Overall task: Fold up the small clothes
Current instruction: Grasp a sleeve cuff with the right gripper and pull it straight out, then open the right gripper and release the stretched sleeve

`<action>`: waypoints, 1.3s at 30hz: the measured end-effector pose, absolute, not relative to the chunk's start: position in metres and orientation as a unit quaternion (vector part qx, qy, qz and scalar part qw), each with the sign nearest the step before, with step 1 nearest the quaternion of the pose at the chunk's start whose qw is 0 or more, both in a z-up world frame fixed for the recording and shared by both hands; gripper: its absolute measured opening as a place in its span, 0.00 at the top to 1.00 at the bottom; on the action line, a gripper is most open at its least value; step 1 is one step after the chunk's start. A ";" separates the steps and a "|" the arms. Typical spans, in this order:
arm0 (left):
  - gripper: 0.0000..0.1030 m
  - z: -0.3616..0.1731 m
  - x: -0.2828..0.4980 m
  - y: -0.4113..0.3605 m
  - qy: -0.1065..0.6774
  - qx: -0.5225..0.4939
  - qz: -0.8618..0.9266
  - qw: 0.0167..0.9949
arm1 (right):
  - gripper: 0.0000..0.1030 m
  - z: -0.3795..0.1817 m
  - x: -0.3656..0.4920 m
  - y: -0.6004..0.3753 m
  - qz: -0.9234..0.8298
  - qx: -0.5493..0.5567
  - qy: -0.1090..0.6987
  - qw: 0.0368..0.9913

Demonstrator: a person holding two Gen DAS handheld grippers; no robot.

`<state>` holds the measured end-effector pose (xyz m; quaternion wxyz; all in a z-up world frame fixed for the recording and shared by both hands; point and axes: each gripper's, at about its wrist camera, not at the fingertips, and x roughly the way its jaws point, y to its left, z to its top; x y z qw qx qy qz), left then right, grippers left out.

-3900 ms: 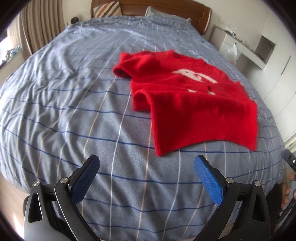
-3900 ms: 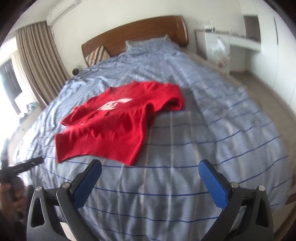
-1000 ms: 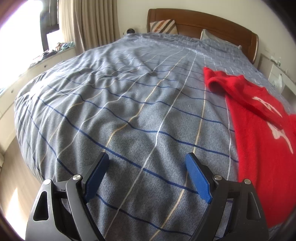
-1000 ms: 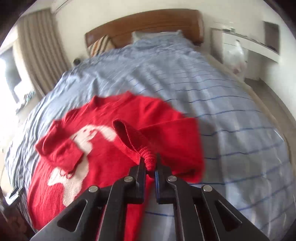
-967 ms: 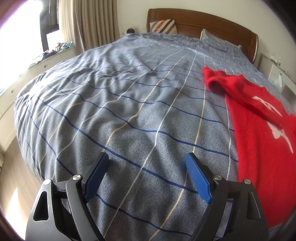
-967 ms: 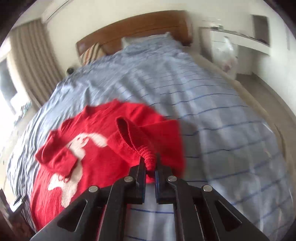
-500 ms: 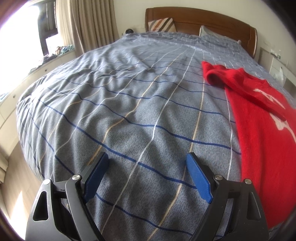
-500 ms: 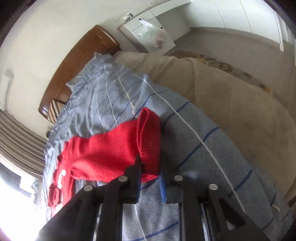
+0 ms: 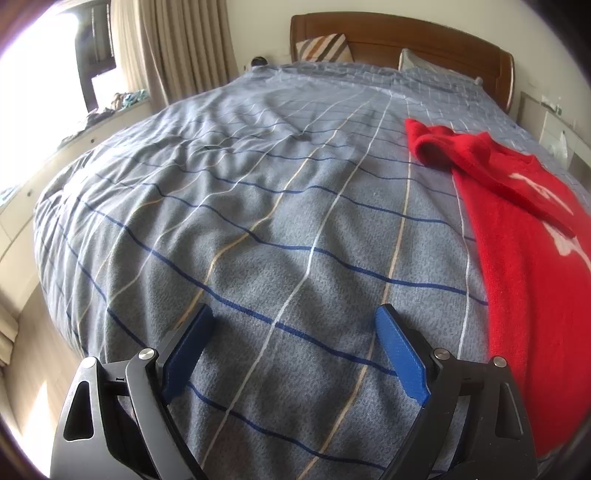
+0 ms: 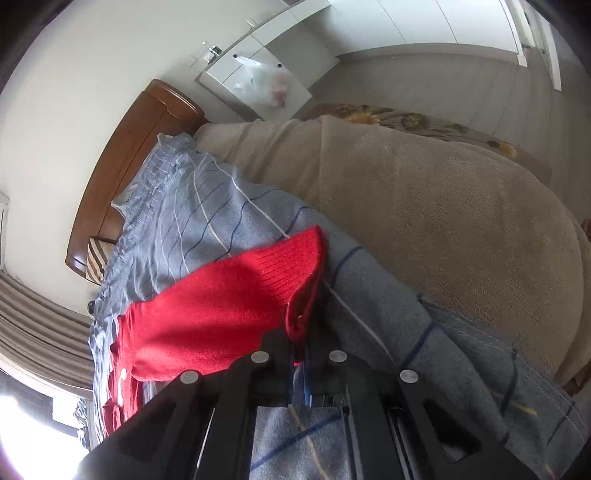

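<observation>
Grey-blue checked bedspread (image 9: 258,221) covers a wide bed with a wooden headboard (image 9: 399,33); curtains (image 9: 177,48) hang at the window side, and a beige blanket (image 10: 443,206) drapes the bed's edge in the right wrist view. Compared with a second ago, the right wrist view has rolled steeply, so that the bed now runs diagonally, and the sleeve that stood folded over the chest is stretched outward onto the bedspread. Red sweater (image 9: 524,258) lies flat along the bed's right side, long axis running from foot toward headboard, collar end farthest away, one sleeve bunched at its far left. Left gripper (image 9: 295,339) hovers over bare bedspread beside the sweater, blue pads spread wide, nothing between them. Right gripper (image 10: 300,341) has its jaws pressed together, pinching the ribbed sleeve cuff (image 10: 295,280).
</observation>
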<state>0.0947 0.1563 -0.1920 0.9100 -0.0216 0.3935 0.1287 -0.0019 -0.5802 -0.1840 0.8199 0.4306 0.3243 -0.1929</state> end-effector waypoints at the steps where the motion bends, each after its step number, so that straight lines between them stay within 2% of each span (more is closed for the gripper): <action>1: 0.10 -0.192 0.095 0.157 0.394 -0.023 0.129 0.910 | 0.99 -0.183 -0.002 -0.577 -0.195 0.422 0.322 0.825; 6: 0.01 -0.197 0.096 0.161 0.393 -0.034 0.142 0.908 | 0.97 -0.182 -0.014 -0.569 -0.188 0.395 0.284 0.853; 10: 0.00 -0.200 0.094 0.161 0.384 -0.039 0.147 0.911 | 0.91 -0.174 -0.031 -0.563 -0.210 0.382 0.260 0.862; 12: 0.00 -0.202 0.093 0.158 0.377 -0.031 0.154 0.913 | 0.84 -0.168 -0.040 -0.562 -0.239 0.379 0.244 0.860; 14: 0.00 -0.203 0.091 0.155 0.370 -0.021 0.161 0.915 | 0.68 -0.164 -0.055 -0.564 -0.261 0.390 0.214 0.857; 15: 0.00 -0.203 0.091 0.154 0.367 -0.014 0.163 0.916 | 0.64 -0.162 -0.063 -0.564 -0.274 0.394 0.201 0.854; 16: 0.00 -0.203 0.091 0.152 0.365 -0.008 0.164 0.916 | 0.49 -0.160 -0.073 -0.564 -0.297 0.397 0.188 0.848; 17: 0.00 -0.203 0.091 0.153 0.365 -0.008 0.164 0.916 | 0.40 -0.159 -0.082 -0.566 -0.308 0.404 0.174 0.844; 23: 0.01 -0.187 0.091 0.161 0.408 -0.008 0.155 0.900 | 0.40 -0.138 -0.115 -0.543 -0.314 0.390 0.139 0.854; 27: 0.01 -0.132 0.083 0.138 0.336 0.032 0.114 0.935 | 0.38 -0.117 -0.102 -0.482 -0.251 0.314 0.156 0.903; 29: 0.01 -0.108 0.101 0.111 0.332 0.062 0.025 0.941 | 0.30 -0.115 -0.086 -0.455 -0.210 0.277 0.177 0.921; 32: 0.01 -0.087 0.131 0.049 0.332 0.145 -0.105 0.926 | 0.30 -0.122 -0.061 -0.430 -0.173 0.238 0.216 0.931; 36: 0.01 -0.098 0.165 -0.032 0.331 0.270 -0.202 0.881 | 0.30 -0.133 -0.046 -0.418 -0.159 0.217 0.247 0.931; 38: 0.07 -0.116 0.182 -0.061 0.350 0.320 -0.228 0.851 | 0.30 -0.137 -0.047 -0.418 -0.159 0.219 0.250 0.930; 39: 0.16 -0.124 0.189 -0.071 0.361 0.342 -0.238 0.834 | 0.30 -0.137 -0.047 -0.417 -0.161 0.221 0.250 0.929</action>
